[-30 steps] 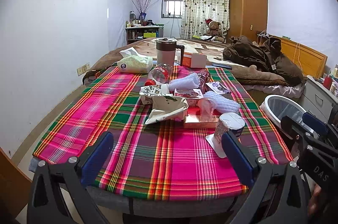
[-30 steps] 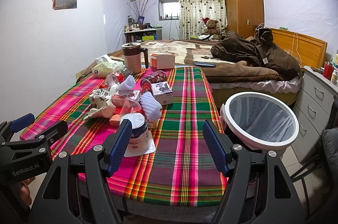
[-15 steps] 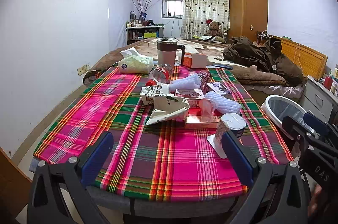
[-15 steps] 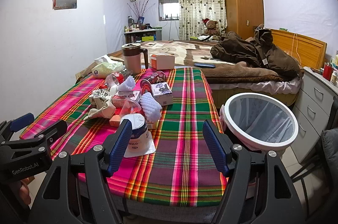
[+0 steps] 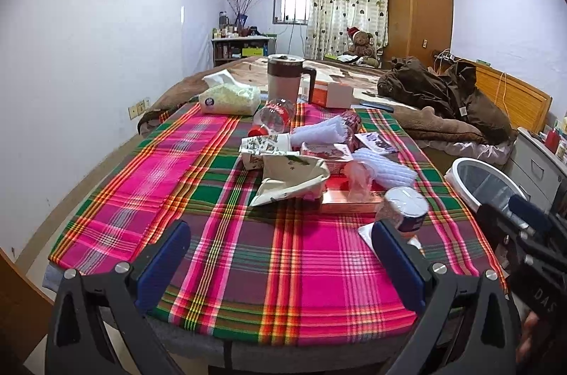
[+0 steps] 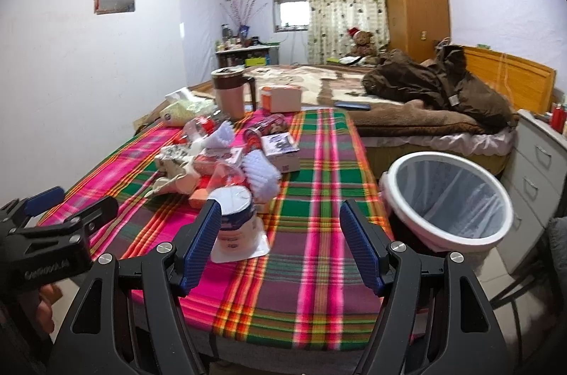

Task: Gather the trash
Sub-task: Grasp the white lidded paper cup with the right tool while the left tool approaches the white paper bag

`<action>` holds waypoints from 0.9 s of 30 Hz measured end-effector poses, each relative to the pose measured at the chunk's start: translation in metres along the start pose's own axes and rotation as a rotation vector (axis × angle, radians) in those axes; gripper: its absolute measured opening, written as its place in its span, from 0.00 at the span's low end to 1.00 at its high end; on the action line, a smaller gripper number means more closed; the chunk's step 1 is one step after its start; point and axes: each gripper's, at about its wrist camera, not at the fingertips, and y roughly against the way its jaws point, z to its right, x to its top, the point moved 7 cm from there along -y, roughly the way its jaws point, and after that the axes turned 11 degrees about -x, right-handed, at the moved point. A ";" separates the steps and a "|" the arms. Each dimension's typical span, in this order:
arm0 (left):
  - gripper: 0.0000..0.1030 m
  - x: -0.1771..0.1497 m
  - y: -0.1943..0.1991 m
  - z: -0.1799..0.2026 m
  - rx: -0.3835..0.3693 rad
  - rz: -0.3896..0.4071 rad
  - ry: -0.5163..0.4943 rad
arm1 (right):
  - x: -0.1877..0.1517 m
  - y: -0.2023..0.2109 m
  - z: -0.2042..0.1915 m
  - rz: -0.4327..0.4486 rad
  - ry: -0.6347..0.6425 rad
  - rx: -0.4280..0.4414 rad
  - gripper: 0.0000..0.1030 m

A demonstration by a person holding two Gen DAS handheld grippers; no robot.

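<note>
A heap of trash lies mid-table on the plaid cloth: a crumpled paper bag (image 5: 290,178), white foam sleeves (image 5: 386,166), a plastic bottle (image 5: 274,118) and small boxes. An upturned white yogurt cup (image 6: 235,221) stands nearest, on its peeled lid. My left gripper (image 5: 280,263) hovers open over the table's near edge, nothing between its fingers. My right gripper (image 6: 280,244) is open too, its left finger just in front of the cup. A white trash bin (image 6: 448,201) with a clear liner stands right of the table.
A brown mug (image 5: 285,77), a tissue pack (image 5: 230,97) and an orange-white box (image 5: 331,93) stand at the table's far end. Behind is a bed with a brown coat (image 5: 446,95). Grey drawers (image 6: 538,162) sit right of the bin. The white wall runs along the left.
The right gripper has moved forward and slightly left toward the yogurt cup, so the cup and bin look bigger. The left view has barely shifted.
</note>
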 end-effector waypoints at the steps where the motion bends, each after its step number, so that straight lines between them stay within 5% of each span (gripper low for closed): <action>1: 1.00 -0.001 -0.003 -0.004 -0.003 -0.008 0.005 | -0.002 -0.003 -0.002 -0.004 0.003 0.010 0.69; 8: 1.00 -0.001 -0.025 -0.031 -0.034 -0.039 0.028 | -0.019 -0.033 -0.025 -0.067 0.012 0.118 0.69; 14: 1.00 0.002 -0.055 -0.044 -0.099 -0.095 0.021 | -0.028 -0.059 -0.038 -0.123 0.026 0.117 0.69; 27: 0.97 0.014 -0.099 -0.027 -0.185 -0.204 -0.219 | -0.031 -0.082 -0.049 -0.180 0.031 0.090 0.69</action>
